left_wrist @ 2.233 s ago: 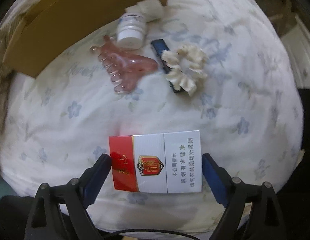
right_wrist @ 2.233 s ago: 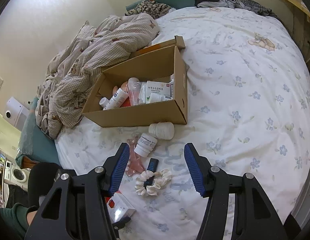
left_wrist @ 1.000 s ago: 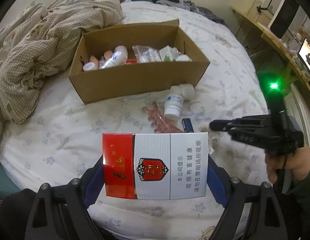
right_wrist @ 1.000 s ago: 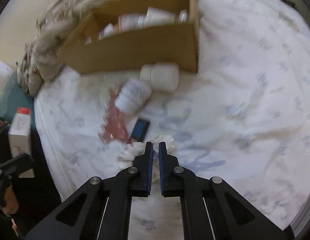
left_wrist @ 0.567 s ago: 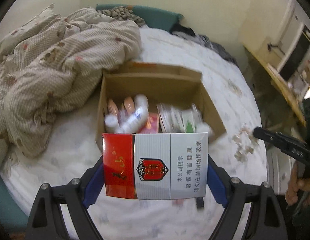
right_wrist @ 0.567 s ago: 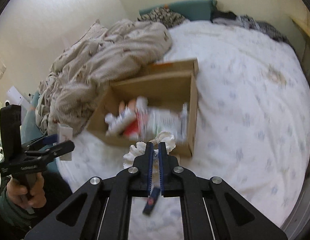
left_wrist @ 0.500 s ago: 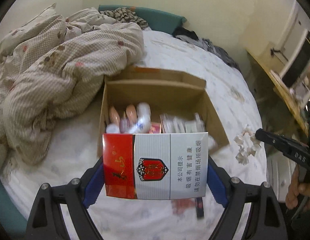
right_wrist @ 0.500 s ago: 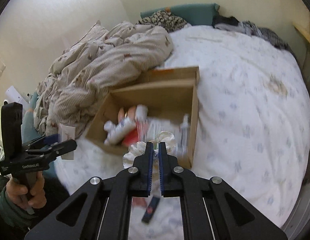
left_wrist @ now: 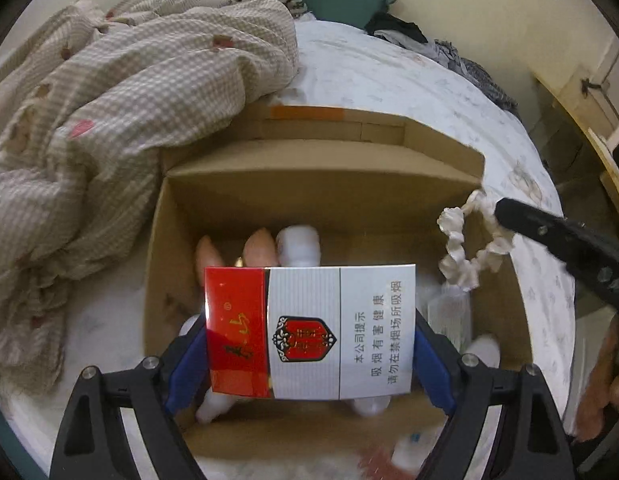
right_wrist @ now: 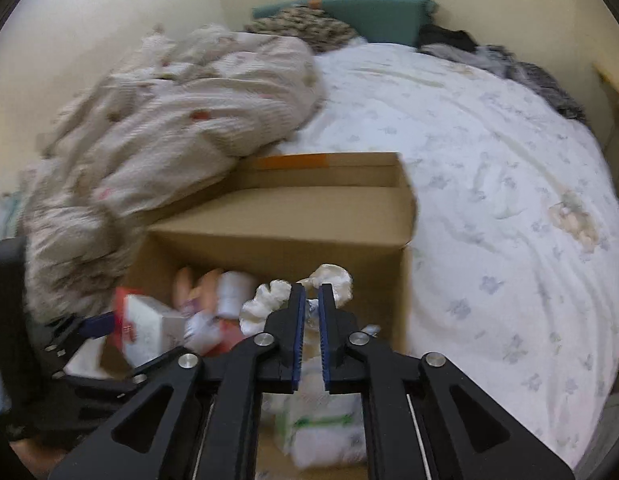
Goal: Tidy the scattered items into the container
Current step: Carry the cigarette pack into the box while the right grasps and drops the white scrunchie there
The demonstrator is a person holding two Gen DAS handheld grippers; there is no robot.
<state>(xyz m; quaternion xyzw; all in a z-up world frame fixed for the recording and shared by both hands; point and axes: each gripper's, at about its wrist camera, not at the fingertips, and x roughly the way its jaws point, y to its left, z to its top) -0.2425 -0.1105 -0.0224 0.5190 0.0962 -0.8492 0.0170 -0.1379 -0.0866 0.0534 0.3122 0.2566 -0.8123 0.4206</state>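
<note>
Delivery step, both hands loaded and hovering over the box (left_wrist: pixel 317 184), which sits open on the bed (right_wrist: pixel 489 168) beside a rumpled quilt (left_wrist: pixel 121 92).

Left gripper (left_wrist: pixel 309 344) clenched on a carton (left_wrist: pixel 309 332), red and white, held flat across the jaws by its two short ends, above the near half of the box. Below and beyond it, inside the box: bottles (left_wrist: pixel 297 240) and pinkish tubes at the far left, a packet (left_wrist: pixel 449 316) toward the right wall.

Right gripper (right_wrist: pixel 309 312) pinched nearly closed on a scrunchie (right_wrist: pixel 269 300), white and ruffled, loop dangling off both sides of the jaw tips. Seen from the left wrist, hanging at the right rim of the box, partly over the wall rather than well inside.

Outside the box, on the near side at the bottom of the left view: blurred white and pinkish shapes on the sheet, too smeared to name, likely items not yet tidied.

Next, by judgement: carton lowered a little and released where the bottles leave room; scrunchie carried slightly left, clear of the right wall, before release, else a risk of draping on the rim or falling to the bed. Care also needed to keep the two grippers apart over so narrow an opening. Then back for the leftovers near the box.
</note>
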